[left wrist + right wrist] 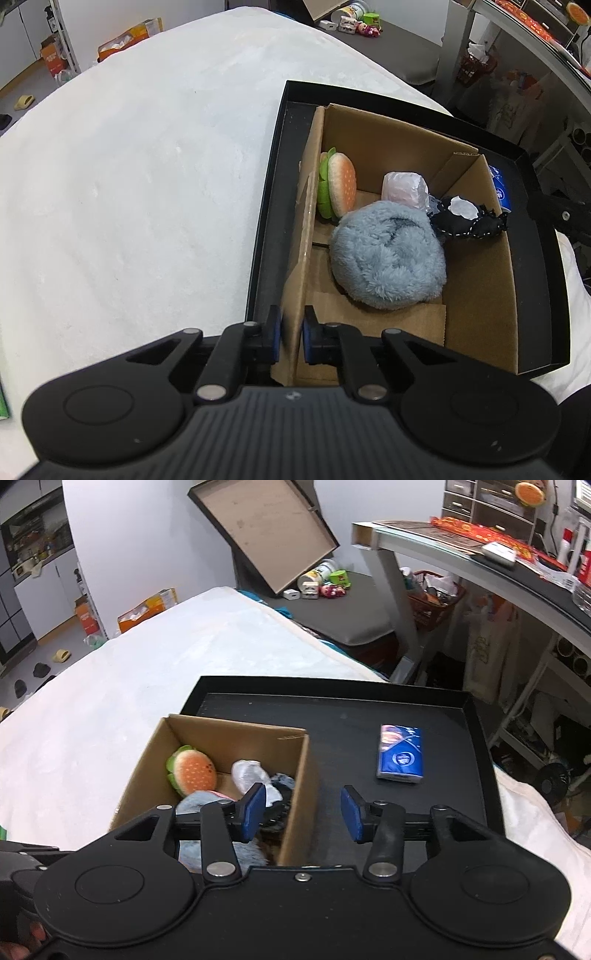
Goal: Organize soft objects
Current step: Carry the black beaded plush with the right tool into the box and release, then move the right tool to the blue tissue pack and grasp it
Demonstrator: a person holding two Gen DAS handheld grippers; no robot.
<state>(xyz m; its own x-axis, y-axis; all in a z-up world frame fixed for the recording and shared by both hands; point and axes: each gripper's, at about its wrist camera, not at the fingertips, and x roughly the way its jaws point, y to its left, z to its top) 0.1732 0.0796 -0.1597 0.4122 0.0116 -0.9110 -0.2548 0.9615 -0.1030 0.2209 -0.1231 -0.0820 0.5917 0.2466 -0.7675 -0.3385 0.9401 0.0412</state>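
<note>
The left gripper [290, 338] is being kept clenched on the near wall of the carton [308, 206], while the right gripper [303, 814] is being held released, nothing between its pads. The burger [338, 184], blue plush [388, 258], white bundle [404, 188] and black pouch [469, 221] are already lying inside. One tissue pack [399, 755] is still waiting on the tray [476, 775], at one o'clock from the right gripper.

Both wrist views look down, close, on the cardboard box [476, 291].
</note>
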